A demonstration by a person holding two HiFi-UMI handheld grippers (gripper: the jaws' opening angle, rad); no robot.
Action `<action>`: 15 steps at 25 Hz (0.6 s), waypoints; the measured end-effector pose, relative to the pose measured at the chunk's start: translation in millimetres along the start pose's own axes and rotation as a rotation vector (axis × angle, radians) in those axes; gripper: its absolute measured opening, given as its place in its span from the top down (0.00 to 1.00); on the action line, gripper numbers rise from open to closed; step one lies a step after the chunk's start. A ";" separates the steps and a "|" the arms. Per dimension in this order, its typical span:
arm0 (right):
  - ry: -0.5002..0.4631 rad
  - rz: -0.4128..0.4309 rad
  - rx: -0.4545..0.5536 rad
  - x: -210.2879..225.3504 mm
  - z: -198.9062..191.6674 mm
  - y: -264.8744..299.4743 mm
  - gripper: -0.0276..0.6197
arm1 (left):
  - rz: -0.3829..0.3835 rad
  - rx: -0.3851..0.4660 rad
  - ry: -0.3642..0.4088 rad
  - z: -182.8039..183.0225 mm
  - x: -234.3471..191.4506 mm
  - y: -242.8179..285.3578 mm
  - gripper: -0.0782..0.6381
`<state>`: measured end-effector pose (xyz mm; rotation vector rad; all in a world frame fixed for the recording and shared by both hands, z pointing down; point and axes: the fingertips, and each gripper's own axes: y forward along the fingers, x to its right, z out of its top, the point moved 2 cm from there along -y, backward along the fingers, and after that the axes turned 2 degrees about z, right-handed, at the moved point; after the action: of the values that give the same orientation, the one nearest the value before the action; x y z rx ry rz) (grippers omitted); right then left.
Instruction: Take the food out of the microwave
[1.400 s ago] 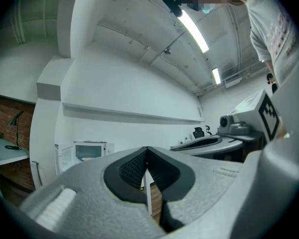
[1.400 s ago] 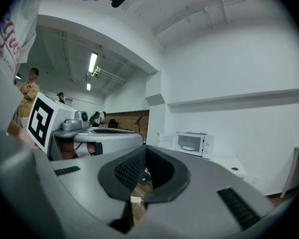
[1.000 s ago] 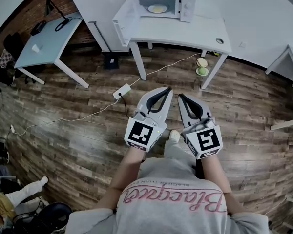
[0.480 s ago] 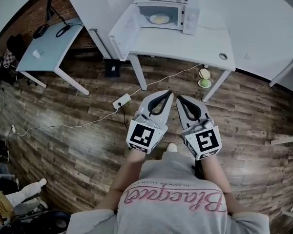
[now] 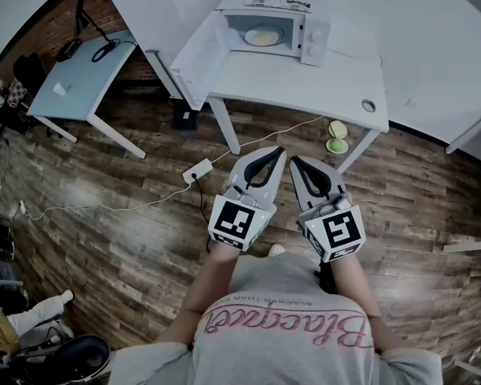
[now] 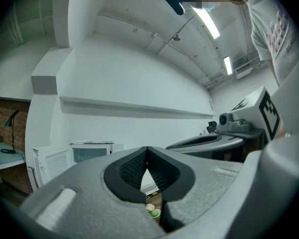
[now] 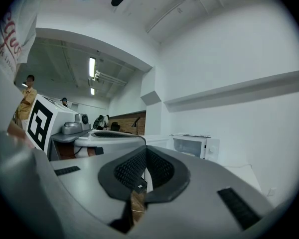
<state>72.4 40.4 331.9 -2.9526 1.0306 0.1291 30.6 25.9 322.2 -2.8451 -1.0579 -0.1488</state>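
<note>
Left gripper (image 5: 276,154) (image 6: 147,149): my jaws are pressed fully together, pad against pad, and grip nothing; it points level towards the table.
Right gripper (image 5: 298,164) (image 7: 146,148): my jaws meet at the tips in the same way, with nothing between them; it sits just beside the left one, tips nearly touching.
Where I stand: on the wooden floor (image 5: 128,215), in front of the white table (image 5: 305,83), with both grippers out ahead of my chest and short of the table's near edge.
Microwave (image 5: 276,24) (image 6: 92,151) (image 7: 194,146): it stands at the table's far edge, towards the far-left corner.
Door (image 5: 194,53): swung wide open, reaching past the table's left edge.
Food (image 5: 263,35): 1 round, pale-yellow helping, inside the open chamber, well apart from both grippers.
Under the table: 2 small dishes (image 5: 334,144) lie on the floor near the front-right leg, 1 green and 1 yellowish.
Power strip (image 5: 196,169): on the floor left of my left gripper, with a white cable running from it towards the table.
Desk (image 5: 80,70): a grey-blue one stands further left, apart from the white table.
</note>
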 end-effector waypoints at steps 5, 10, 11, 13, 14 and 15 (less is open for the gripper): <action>0.013 0.012 0.007 14.4 -4.1 9.3 0.94 | 0.012 -0.012 0.009 -3.9 -6.1 15.6 0.89; 0.016 0.027 -0.004 20.0 -11.7 11.1 0.94 | 0.008 -0.025 0.005 -10.5 -5.3 24.8 0.89; 0.019 0.024 -0.004 22.7 -12.0 12.0 0.94 | 0.006 -0.026 0.008 -10.8 -5.5 27.2 0.89; 0.018 0.021 -0.003 27.6 -12.1 14.6 0.94 | 0.003 -0.025 0.011 -11.4 -7.0 31.9 0.89; 0.016 0.020 -0.001 29.9 -12.0 16.2 0.94 | 0.002 -0.024 0.010 -11.7 -8.6 34.4 0.89; 0.014 0.019 0.001 32.2 -11.6 18.1 0.94 | 0.001 -0.023 0.008 -11.8 -10.7 36.7 0.89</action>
<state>87.2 5.8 341.1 -2.9477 1.0610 0.1092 45.9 -10.2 330.3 -2.8627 -1.0599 -0.1737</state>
